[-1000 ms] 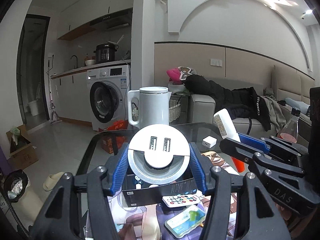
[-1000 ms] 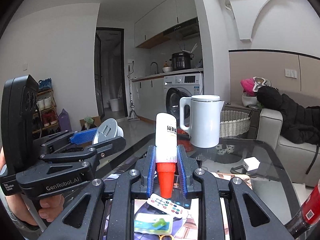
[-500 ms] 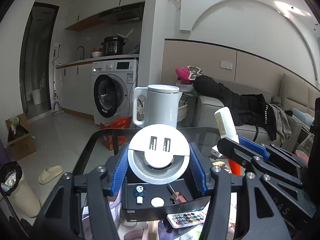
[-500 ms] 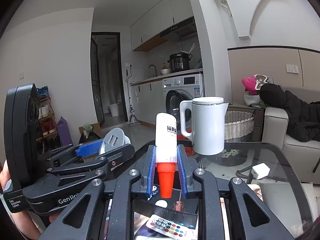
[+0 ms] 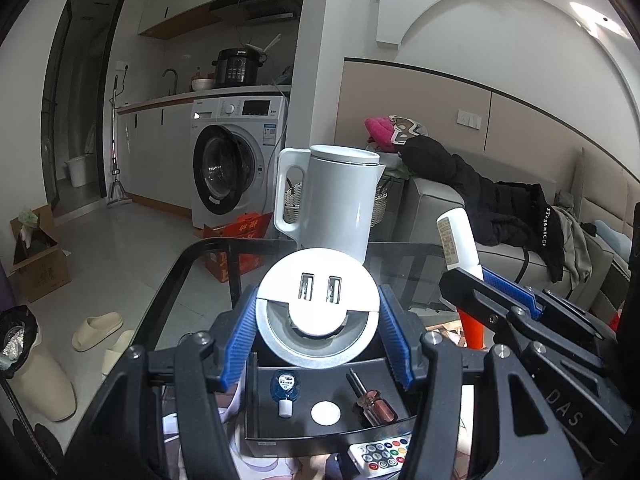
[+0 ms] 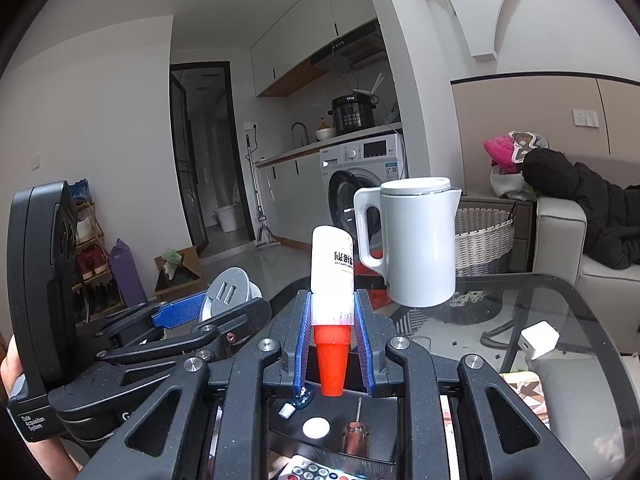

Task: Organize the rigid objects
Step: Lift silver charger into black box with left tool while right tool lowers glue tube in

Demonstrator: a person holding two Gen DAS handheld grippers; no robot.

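Both claws loaded above the black tray point(image 5: 256, 400) on the glass tabletop point(image 6: 560, 300).
Only my left view shows my left claw point(image 5: 318, 320) pinching one round USB socket point(image 5: 318, 300) face-on; only my right view shows my right claw point(image 6: 332, 344) clamping one red-capped white bottle point(image 6: 332, 276) squarely. Inside the tray: one blue vial point(image 5: 285, 386), one white disc point(image 5: 325, 413), one screwdriver point(image 5: 370, 398).

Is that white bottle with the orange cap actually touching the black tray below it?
Apart. In the right wrist view the white bottle with the orange cap hangs cap-down in the right gripper, and dark space shows between the cap tip and the black tray floor.
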